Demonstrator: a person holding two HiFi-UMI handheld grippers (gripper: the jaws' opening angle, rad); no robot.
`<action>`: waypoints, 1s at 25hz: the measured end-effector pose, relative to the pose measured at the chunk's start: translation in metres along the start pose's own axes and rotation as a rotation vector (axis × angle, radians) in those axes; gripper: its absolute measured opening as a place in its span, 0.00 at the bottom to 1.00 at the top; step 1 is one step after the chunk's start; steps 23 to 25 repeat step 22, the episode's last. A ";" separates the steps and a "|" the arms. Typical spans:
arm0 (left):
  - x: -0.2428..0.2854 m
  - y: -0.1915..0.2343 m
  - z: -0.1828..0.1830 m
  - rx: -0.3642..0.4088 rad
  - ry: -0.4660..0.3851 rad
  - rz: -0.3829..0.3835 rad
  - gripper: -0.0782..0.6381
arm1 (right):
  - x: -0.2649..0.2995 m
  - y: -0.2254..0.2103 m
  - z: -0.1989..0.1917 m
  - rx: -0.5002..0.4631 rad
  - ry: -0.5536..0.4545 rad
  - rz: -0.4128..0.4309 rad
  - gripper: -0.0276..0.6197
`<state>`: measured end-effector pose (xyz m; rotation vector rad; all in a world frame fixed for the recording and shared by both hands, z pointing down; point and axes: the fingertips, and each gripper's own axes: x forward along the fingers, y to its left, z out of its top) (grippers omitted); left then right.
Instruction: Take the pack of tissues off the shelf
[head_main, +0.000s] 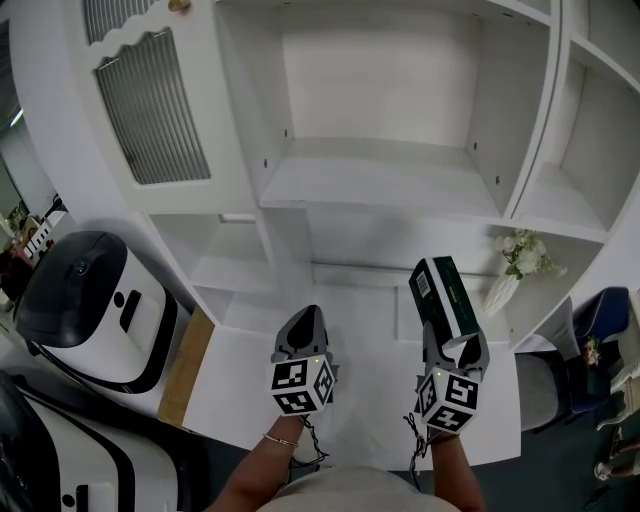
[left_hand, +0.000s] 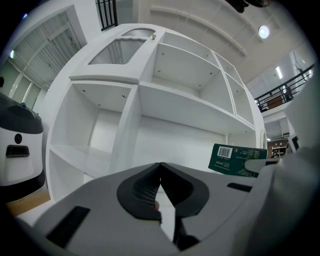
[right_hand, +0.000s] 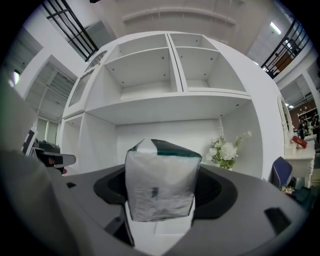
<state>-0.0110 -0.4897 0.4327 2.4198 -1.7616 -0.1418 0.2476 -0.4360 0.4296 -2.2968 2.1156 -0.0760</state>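
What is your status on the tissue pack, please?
Right gripper shut on green-and-clear plastic-wrapped rectangular tissue pack. Left gripper shut, empty. White flower vase right of pack, not touching.

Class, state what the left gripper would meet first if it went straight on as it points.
The left gripper would probably meet the shelf unit's back panel, just right of the upright divider; nothing shows between, depth unclear.

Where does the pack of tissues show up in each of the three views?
Head view: pack of tissues lower right, in the right gripper.
Left gripper view: pack of tissues at right, mid-height, barcode showing.
Right gripper view: pack of tissues at centre, between the fingers.
Shared landmark: the white shelf unit behind it.
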 end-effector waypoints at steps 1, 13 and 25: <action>-0.001 0.001 0.000 -0.002 -0.001 0.002 0.13 | 0.000 0.001 0.000 0.000 0.000 0.002 0.59; -0.012 0.010 -0.005 -0.001 0.021 -0.007 0.13 | -0.013 0.008 0.000 0.019 0.000 -0.018 0.59; -0.016 0.015 -0.005 -0.010 0.025 -0.018 0.13 | -0.023 0.011 0.000 0.018 -0.002 -0.040 0.59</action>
